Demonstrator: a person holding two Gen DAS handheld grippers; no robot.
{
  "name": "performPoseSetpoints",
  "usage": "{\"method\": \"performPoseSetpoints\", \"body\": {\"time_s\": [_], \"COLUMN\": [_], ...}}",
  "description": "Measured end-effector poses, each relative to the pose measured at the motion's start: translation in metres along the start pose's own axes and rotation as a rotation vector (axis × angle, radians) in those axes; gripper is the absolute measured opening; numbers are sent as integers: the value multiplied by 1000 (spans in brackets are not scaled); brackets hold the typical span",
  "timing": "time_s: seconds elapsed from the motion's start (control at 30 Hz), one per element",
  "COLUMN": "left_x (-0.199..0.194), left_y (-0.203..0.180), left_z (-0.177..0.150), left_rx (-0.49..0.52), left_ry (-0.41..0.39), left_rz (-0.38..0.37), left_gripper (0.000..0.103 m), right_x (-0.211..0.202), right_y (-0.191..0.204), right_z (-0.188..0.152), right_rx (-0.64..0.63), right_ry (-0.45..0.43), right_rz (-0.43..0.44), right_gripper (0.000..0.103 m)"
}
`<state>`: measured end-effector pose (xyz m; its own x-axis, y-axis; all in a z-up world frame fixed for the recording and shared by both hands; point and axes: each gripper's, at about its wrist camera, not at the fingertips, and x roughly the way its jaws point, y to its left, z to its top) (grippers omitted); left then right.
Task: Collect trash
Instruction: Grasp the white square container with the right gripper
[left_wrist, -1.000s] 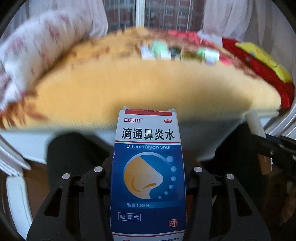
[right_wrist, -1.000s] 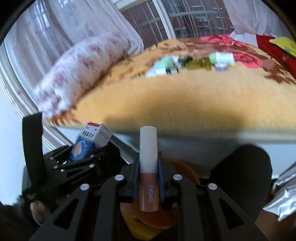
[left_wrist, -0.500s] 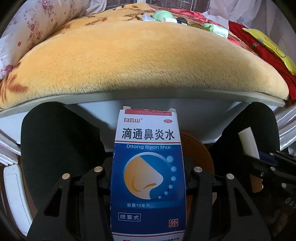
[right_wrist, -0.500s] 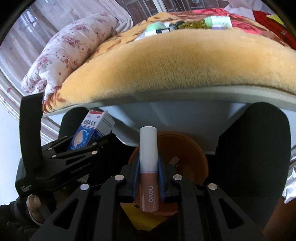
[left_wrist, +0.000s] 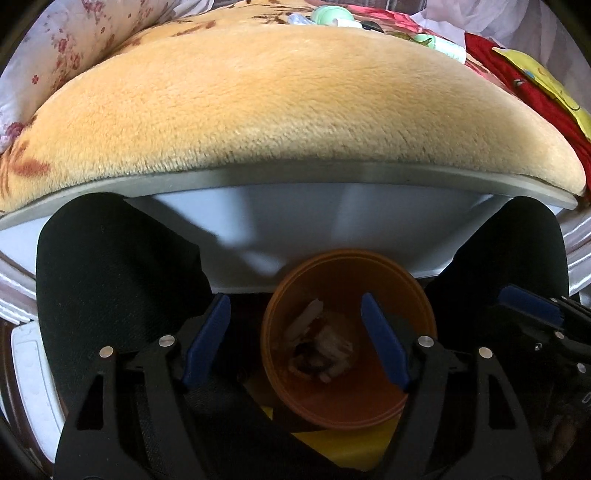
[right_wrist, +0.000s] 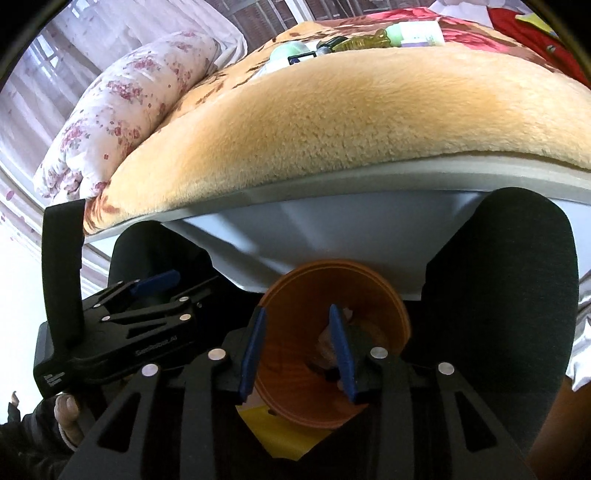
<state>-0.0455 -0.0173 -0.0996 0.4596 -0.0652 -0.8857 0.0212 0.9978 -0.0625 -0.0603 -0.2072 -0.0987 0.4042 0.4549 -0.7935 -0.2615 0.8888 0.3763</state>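
Note:
An orange bin (left_wrist: 354, 391) stands on the floor below the bed edge, with pale scraps (left_wrist: 321, 347) lying in its bottom. My left gripper (left_wrist: 295, 314) hangs over the bin's rim; its jaws are opening and nothing is between them. In the right wrist view the same orange bin (right_wrist: 295, 391) sits straight ahead, and my right gripper (right_wrist: 297, 332) is over it with its jaws opening and empty. The left gripper (right_wrist: 162, 286) shows there at the left, held by a hand (right_wrist: 68, 417). The blue medicine box and the lip tube are out of sight.
A tan plush blanket (left_wrist: 277, 103) covers the bed, with several small bottles and tubes (right_wrist: 354, 40) on top at the far side. A flowered quilt (right_wrist: 122, 107) lies at the left. Black-clad knees (left_wrist: 110, 277) flank the bin. A yellow sheet (left_wrist: 347, 443) lies under the bin.
The left gripper has let go of the blue medicine box and the right gripper of the lip tube; both are gone from view. Both pairs of jaws have spread over the bin.

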Motion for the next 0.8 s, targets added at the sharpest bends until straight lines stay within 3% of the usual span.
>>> {"method": "performPoseSetpoints", "body": {"time_s": [0.23, 0.33, 0.5, 0.57, 0.67, 0.8], "left_x": [-8, -29, -75, -87, -90, -76], "left_y": [-1, 2, 5, 4, 3, 9], "left_z": [3, 10, 35, 48, 70, 95], "left_rx": [-1, 12, 53, 68, 67, 13], "left_ry": [-26, -79, -238, -294, -342, -325], "left_rz": [9, -20, -15, 2, 19, -19], "left_gripper": [72, 72, 82, 84, 86, 86], "right_x": [-19, -40, -83, -85, -66, -19], "right_y": [-1, -1, -19, -33, -63, -93], "right_z": [6, 29, 114, 151, 206, 252], "right_rx": [-14, -51, -172, -204, -156, -156], "right_ry": [-46, -72, -199, -228, -218, -167], "right_rz": [6, 33, -72, -137, -179, -277], "right_gripper": [37, 38, 54, 54, 54, 48]}}
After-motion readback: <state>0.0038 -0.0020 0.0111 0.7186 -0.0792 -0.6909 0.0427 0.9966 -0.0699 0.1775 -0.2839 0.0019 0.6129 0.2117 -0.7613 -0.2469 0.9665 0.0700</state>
